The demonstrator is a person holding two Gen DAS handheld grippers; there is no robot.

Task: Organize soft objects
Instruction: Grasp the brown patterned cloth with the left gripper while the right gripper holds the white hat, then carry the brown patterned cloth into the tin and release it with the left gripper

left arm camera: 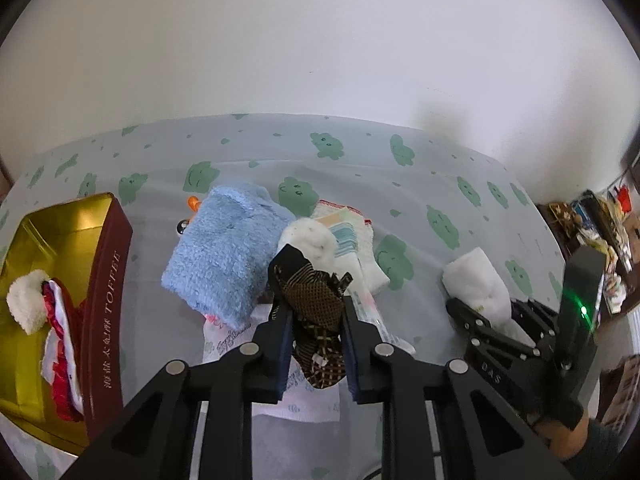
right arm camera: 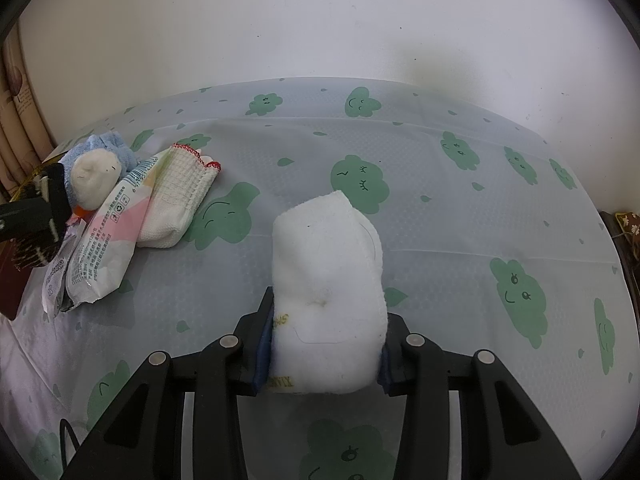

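Note:
My left gripper (left arm camera: 314,304) is shut on a dark brown patterned cloth (left arm camera: 320,356), held just above the pile. Behind it lie a fluffy blue towel (left arm camera: 224,256), a white plush ball (left arm camera: 308,240) and a white knitted cloth with red trim (left arm camera: 352,232). At the left stands an open gold-lined toffee tin (left arm camera: 104,300) with a red-and-white fabric piece (left arm camera: 56,320) inside. My right gripper (right arm camera: 326,320) is shut on a folded white towel (right arm camera: 326,256), which rests on the table. The same gripper (left arm camera: 492,312) shows at the right of the left wrist view.
A pale tablecloth with green clouds (right arm camera: 440,208) covers the table, which ends at a white wall. Plastic tissue packs (right arm camera: 104,240) lie beside the pile. A cluttered shelf (left arm camera: 600,220) is at the far right, a curtain (right arm camera: 20,120) at the far left.

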